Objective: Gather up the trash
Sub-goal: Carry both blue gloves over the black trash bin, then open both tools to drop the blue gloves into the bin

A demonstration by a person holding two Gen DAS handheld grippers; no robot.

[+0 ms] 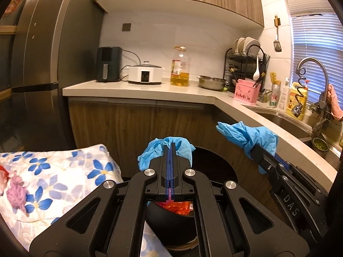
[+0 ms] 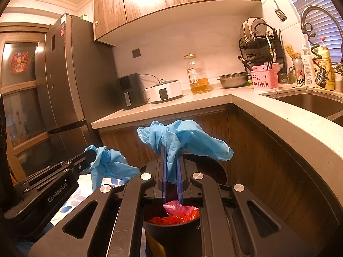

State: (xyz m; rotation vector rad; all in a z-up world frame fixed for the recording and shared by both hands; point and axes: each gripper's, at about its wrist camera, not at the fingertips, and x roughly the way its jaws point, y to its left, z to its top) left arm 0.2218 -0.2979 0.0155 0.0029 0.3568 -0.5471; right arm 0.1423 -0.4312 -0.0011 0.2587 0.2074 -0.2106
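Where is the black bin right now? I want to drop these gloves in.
The black bin sits low in both wrist views, directly below the left gripper and right gripper, in front of the wooden cabinets, with red and pink bags inside.

Right gripper's arm (image 1: 288, 205): "DAS" — white letters on the black link of my right tongs.
Left gripper's arm (image 2: 56, 192): "GenRobot.AI" — white print along my left tongs.
Green can (image 2: 299, 72) by the sink: "ine", beneath a red star — the rest is hidden.
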